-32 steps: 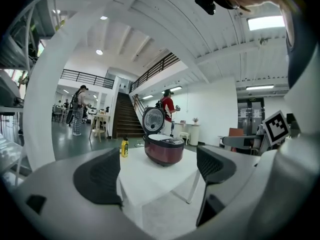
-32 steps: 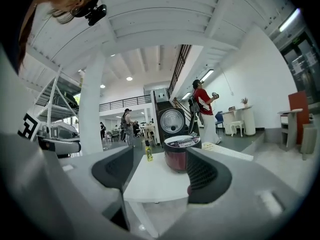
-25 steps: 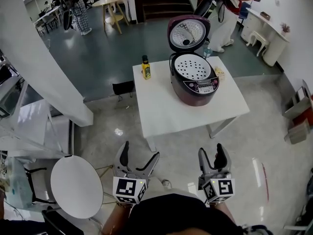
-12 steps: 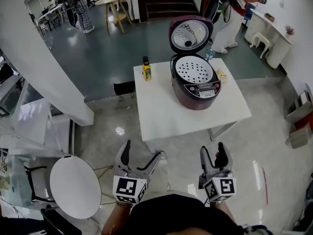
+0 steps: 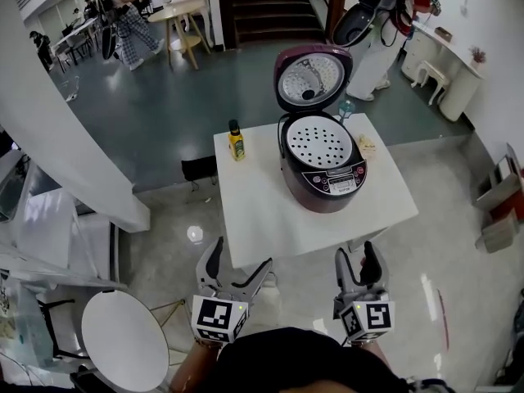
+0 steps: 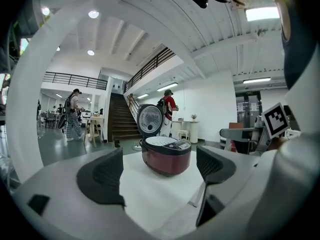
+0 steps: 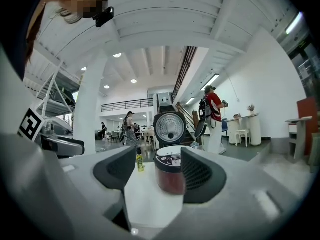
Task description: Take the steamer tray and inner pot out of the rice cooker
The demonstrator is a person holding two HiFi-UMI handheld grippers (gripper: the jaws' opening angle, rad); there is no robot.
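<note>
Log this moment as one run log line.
left gripper: open, empty | right gripper: open, empty, jaws just closed slightly | cooker: lid up, tray inside | contact: none

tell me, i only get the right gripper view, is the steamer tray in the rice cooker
observer: Yes, the head view shows the perforated steamer tray seated in the open rice cooker.
operator: and my other hand
observer: The left hand-held gripper has its jaws apart with nothing between them.
operator: anything hidden behind my right jaw
observer: A small yellowish item lies on the white table just right of the rice cooker; I can't tell what it is.
</note>
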